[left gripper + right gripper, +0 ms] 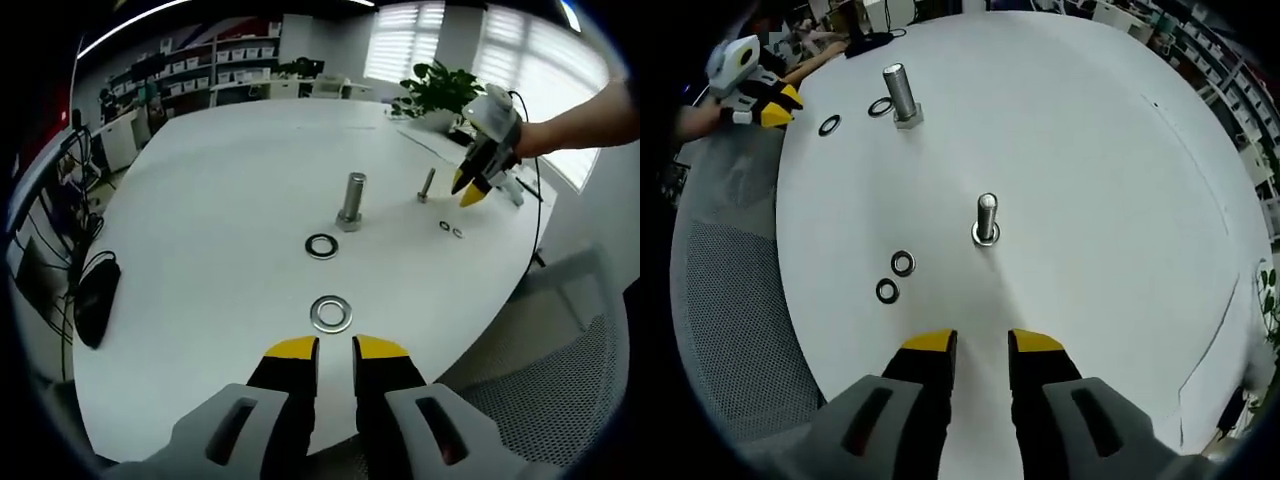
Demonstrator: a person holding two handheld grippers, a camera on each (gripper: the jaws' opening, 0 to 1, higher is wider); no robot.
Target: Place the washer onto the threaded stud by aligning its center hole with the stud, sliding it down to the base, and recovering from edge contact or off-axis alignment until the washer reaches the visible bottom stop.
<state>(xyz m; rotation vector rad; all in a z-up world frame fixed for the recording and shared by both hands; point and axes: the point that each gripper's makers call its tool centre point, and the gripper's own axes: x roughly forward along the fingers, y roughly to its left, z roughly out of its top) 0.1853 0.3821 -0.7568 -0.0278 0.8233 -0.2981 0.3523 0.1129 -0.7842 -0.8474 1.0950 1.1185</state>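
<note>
Left gripper [335, 347]: jaws parted, nothing between them, poised over the near edge of the white table [200, 250]. Just beyond its yellow tips lies a large washer [331, 313], flat on the surface. Further on, a second large washer [321, 245] lies just beside the large bolt [352, 200], which stands upright on its head.

Right gripper [983, 343]: jaws likewise released and empty. Ahead of it, to the left, two small washers [895, 277] lie close together, flat, apart from the small threaded stud [986, 217]. The stud stands upright further out, a ring visible at its base. Beyond the table edge: a mesh chair [735, 320], a potted plant [440, 90] and storage shelving [215, 65].
</note>
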